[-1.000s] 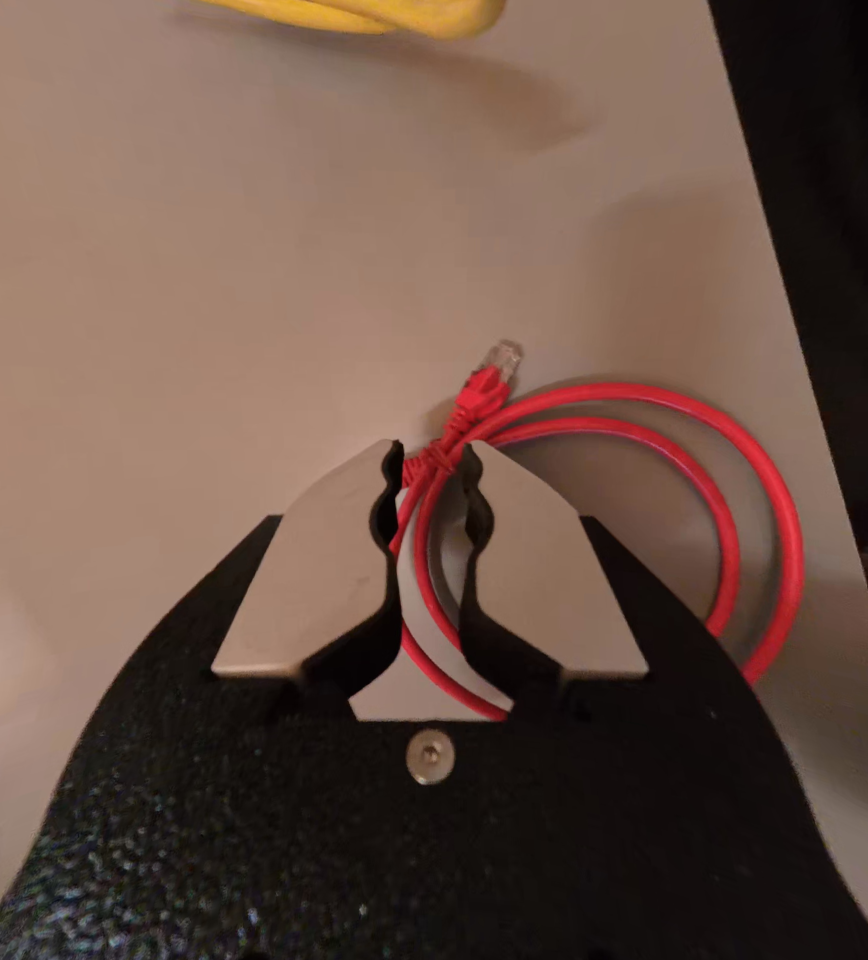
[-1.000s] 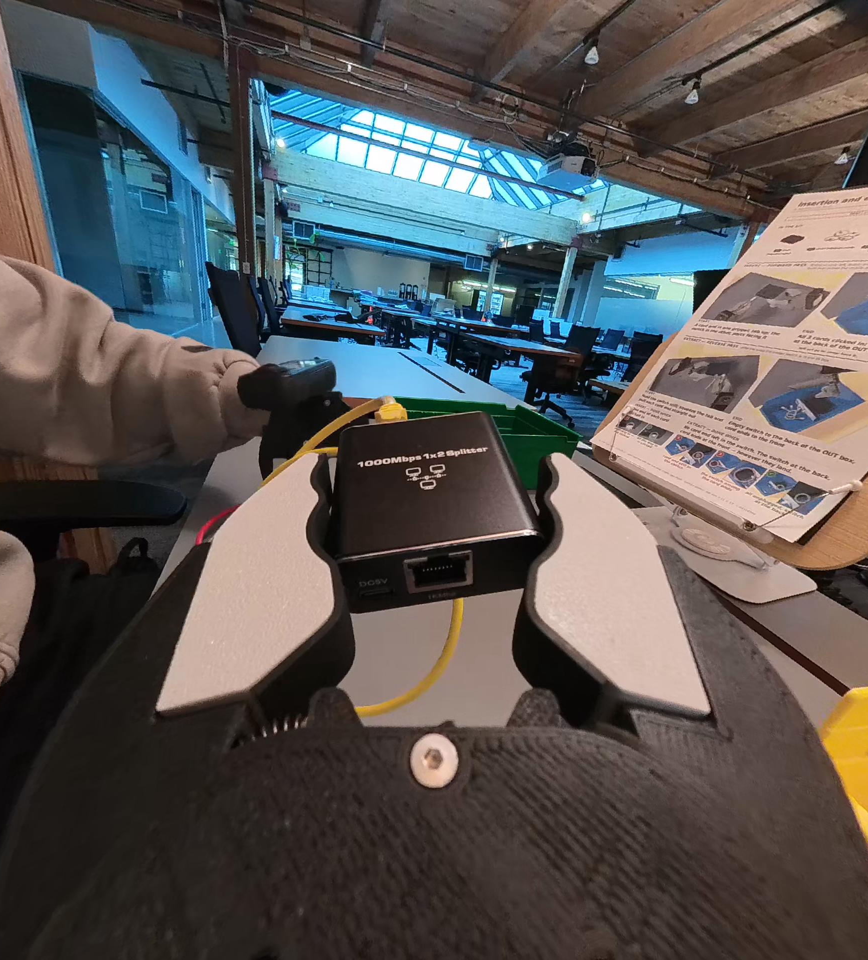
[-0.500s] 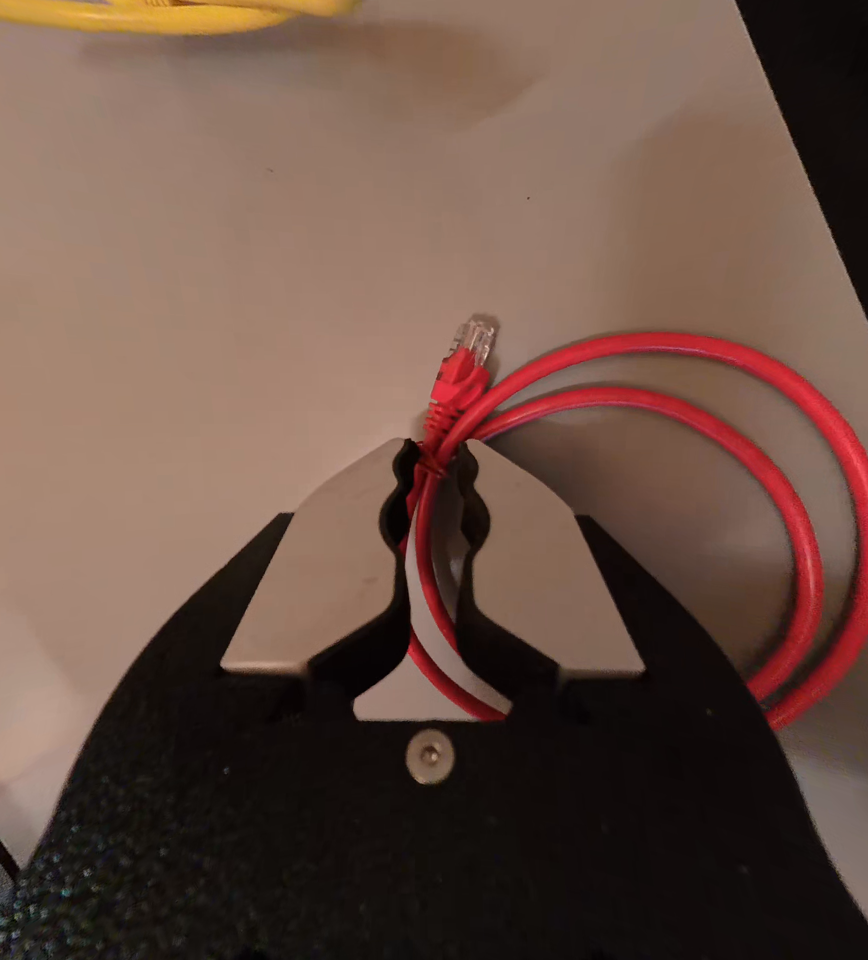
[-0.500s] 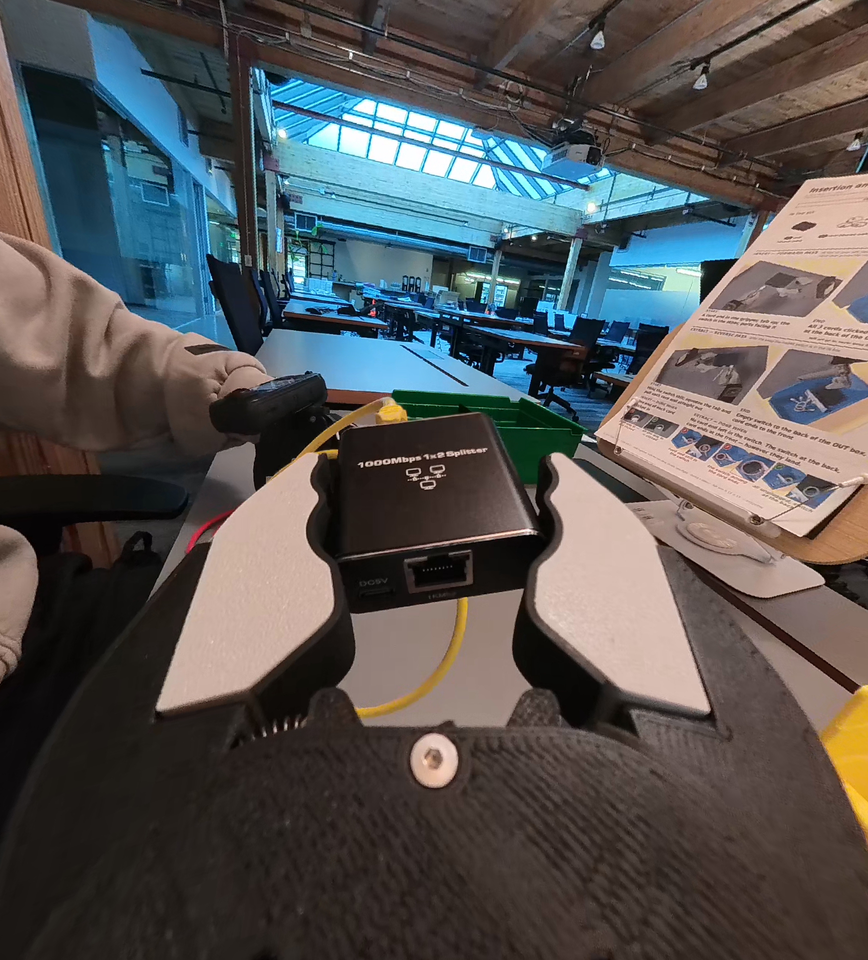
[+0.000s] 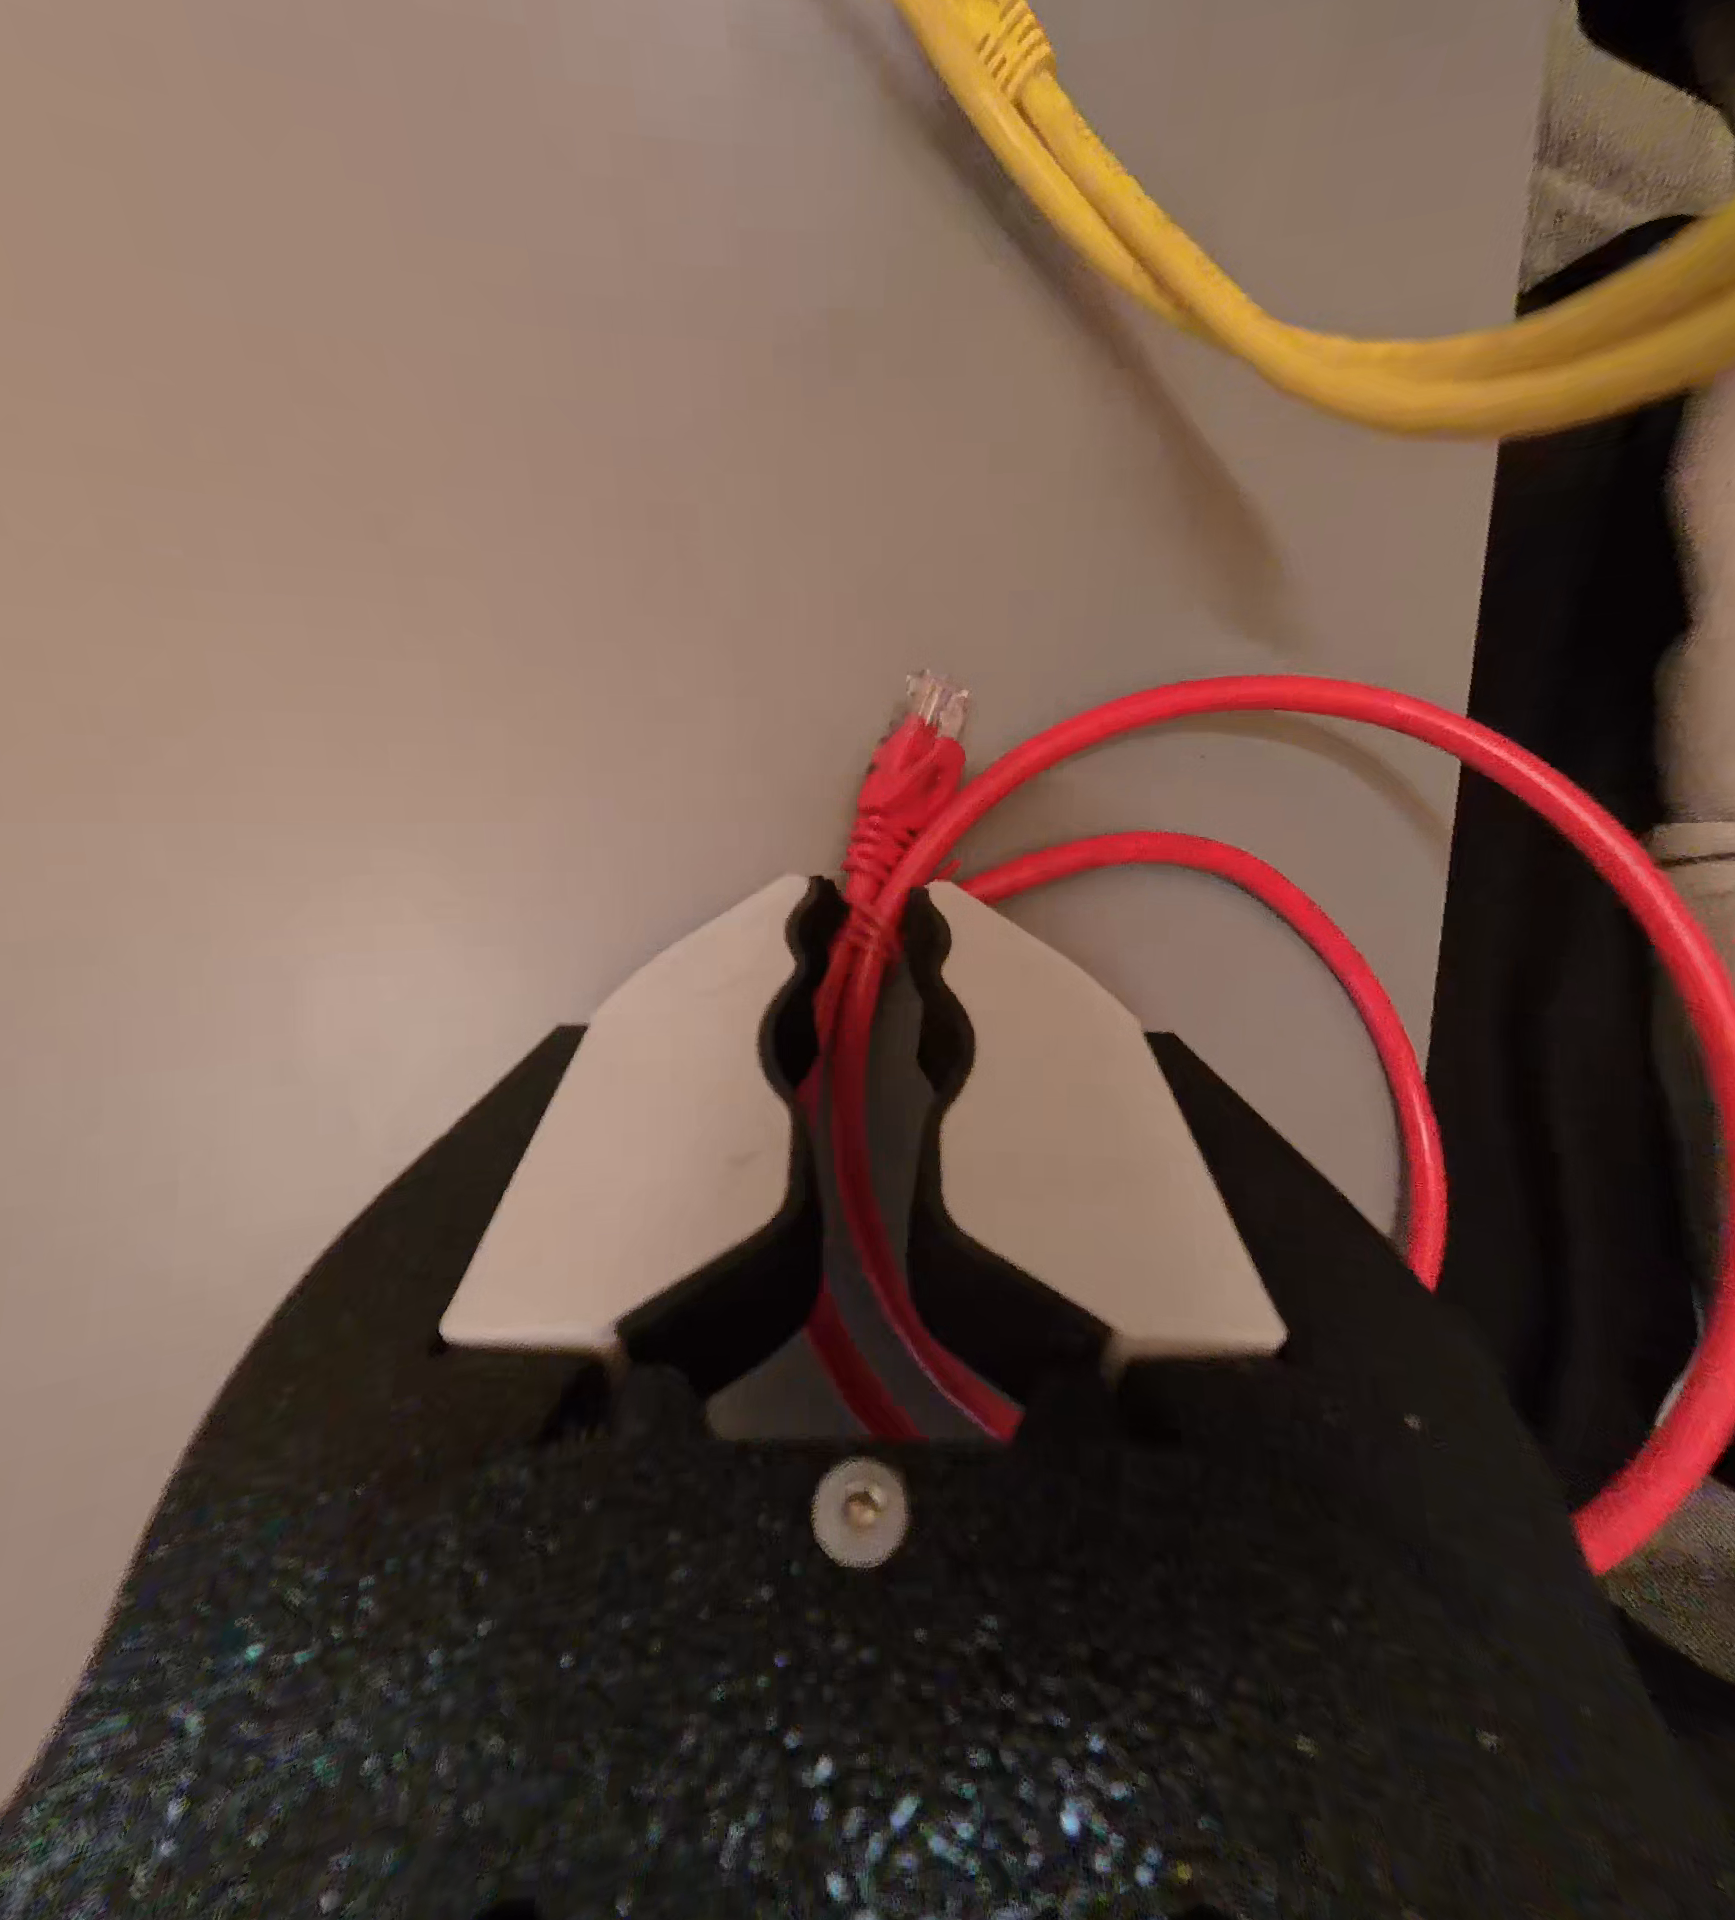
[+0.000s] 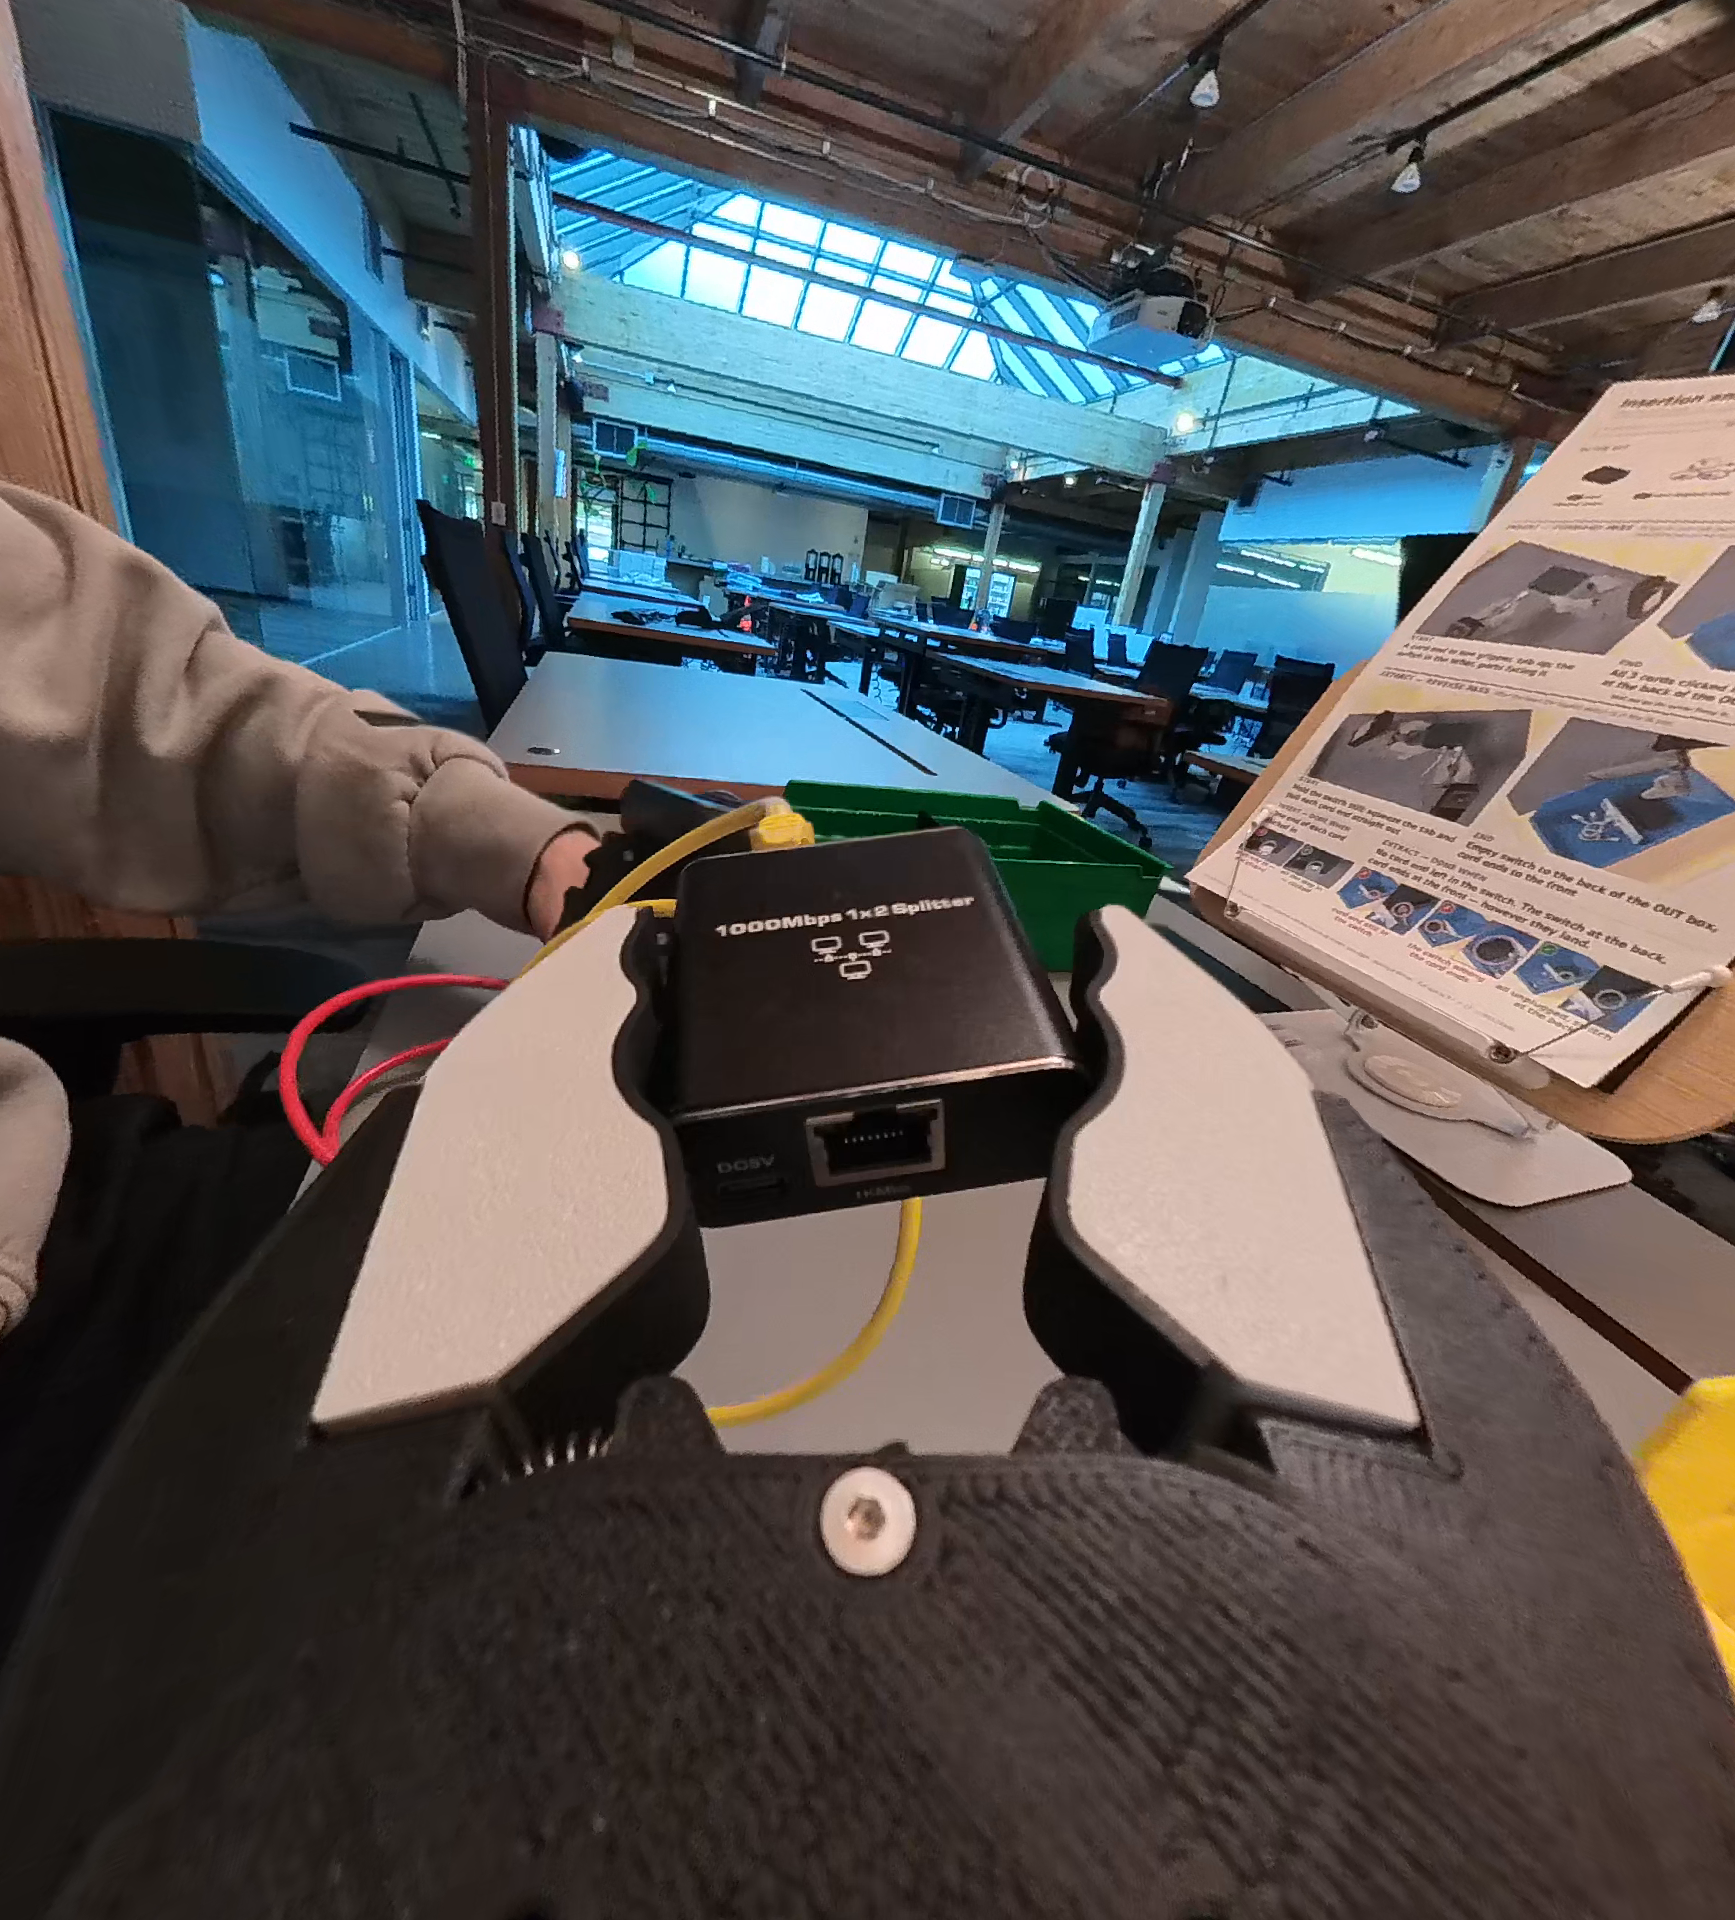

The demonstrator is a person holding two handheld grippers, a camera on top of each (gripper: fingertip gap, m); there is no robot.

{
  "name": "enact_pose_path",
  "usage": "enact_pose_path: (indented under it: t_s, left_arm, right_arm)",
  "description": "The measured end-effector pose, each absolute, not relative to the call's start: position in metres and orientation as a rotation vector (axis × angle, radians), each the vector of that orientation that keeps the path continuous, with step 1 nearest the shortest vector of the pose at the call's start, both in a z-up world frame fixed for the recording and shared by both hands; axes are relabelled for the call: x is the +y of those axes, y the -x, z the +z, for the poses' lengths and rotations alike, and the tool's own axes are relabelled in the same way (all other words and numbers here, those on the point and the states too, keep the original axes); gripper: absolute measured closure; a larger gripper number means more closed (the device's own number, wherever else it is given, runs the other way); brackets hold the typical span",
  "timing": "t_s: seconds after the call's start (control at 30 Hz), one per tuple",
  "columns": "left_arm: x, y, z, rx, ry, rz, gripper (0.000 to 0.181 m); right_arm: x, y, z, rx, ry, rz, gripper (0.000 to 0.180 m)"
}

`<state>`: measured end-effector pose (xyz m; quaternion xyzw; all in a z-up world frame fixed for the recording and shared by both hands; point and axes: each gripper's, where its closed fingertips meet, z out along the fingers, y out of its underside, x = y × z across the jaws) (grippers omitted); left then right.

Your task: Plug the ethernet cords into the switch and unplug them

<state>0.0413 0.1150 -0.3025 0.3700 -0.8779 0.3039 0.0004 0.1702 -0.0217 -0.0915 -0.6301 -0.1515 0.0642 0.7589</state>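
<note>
Left gripper (image 5: 868,894): your jaws are nearly closed, clamping the red cord (image 5: 1569,883) just behind its plug.
Right gripper (image 6: 868,966): your jaws grip the black switch (image 6: 858,1013) by its sides.

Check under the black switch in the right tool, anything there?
A loop of yellow cord hangs below the switch, over the grey table. The switch's underside is hidden, as are its back ports; a yellow plug shows behind it.
</note>
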Motion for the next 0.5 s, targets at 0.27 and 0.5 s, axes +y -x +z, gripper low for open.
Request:
enact_pose_path:
  t_s: [0.27,0.5]
  left_arm:
    - [0.115,-0.029,-0.288,-3.137,-0.685,1.035,0.152]
    - [0.119,-0.042,-0.301,-3.416,-0.465,0.752,0.166]
  right_arm:
    - [-0.032,-0.179,-0.088,-0.31,1.354,0.128,0.103]
    - [-0.028,-0.176,-0.091,-0.32,1.366,0.136,0.103]
